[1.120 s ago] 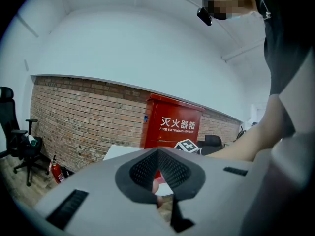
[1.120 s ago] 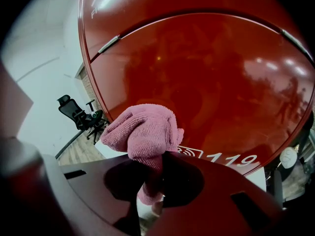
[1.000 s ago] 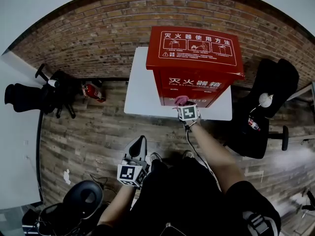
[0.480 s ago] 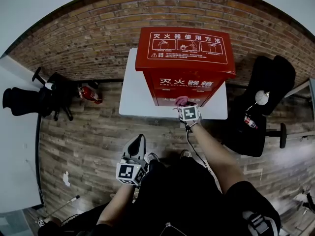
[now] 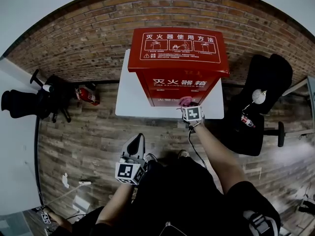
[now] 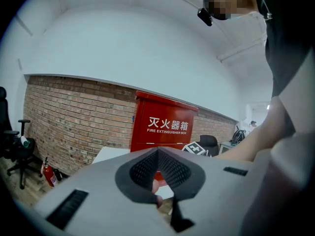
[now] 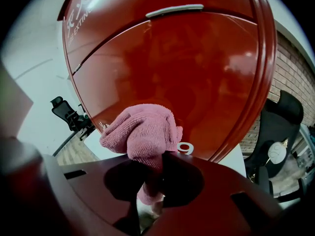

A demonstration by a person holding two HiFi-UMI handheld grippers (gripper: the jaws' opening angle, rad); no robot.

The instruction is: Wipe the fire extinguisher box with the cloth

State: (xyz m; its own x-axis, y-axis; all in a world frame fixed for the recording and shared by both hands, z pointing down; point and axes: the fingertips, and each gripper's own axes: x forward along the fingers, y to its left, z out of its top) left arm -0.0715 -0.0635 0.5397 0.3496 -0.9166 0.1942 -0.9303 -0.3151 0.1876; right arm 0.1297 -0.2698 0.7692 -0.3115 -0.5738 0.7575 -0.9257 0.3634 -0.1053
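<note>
On box [image 6: 162, 127] front: "FIRE EXTINGUISHER BOX"; right gripper [image 7: 153, 175] pinches cloth [image 7: 141, 132].

Evenly and fairly brightly lit by diffuse indoor light, with heavy fisheye bending and black corners in every view, pale reflections across the glossy front of the fire extinguisher box [image 7: 197, 82], left tongs [image 6: 158, 173] and right tongs [image 7: 152, 181] blurred up close, the latter in dark reddish shade.

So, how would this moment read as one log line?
right gripper: shut on cloth | cloth: against fire extinguisher box lower front | left gripper: shut, empty, held low
</note>
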